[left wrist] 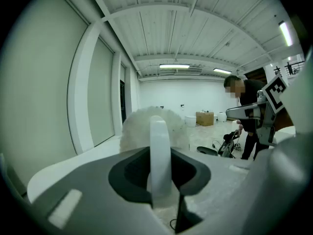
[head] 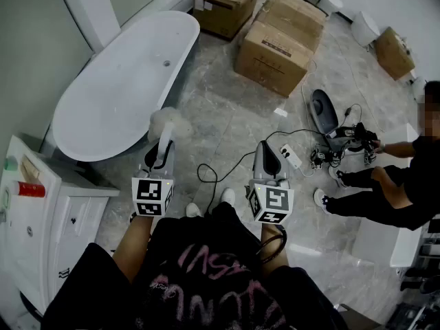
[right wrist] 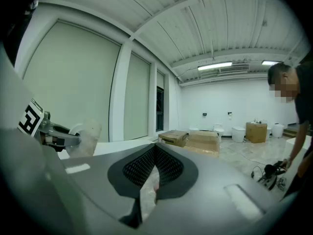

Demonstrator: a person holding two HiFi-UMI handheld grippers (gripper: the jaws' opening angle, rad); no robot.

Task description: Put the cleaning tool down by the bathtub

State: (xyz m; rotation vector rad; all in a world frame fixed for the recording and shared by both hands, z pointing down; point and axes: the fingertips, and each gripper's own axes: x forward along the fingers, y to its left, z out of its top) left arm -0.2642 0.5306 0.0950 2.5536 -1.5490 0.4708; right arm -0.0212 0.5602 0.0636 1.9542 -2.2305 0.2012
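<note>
The freestanding bathtub (head: 117, 95) lies just beyond the left gripper (head: 163, 150), whose jaws clamp the white handle of a fluffy-headed cleaning brush (head: 167, 121), head projecting past the fingertips. The right gripper (head: 268, 158) is closed, apparently on nothing. Letting go this high risks the brush dropping and bouncing away from the tub.

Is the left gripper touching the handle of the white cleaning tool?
Touching. In the left gripper view, the left gripper is closed on the white handle of the cleaning tool, and no gap shows on either side.
</note>
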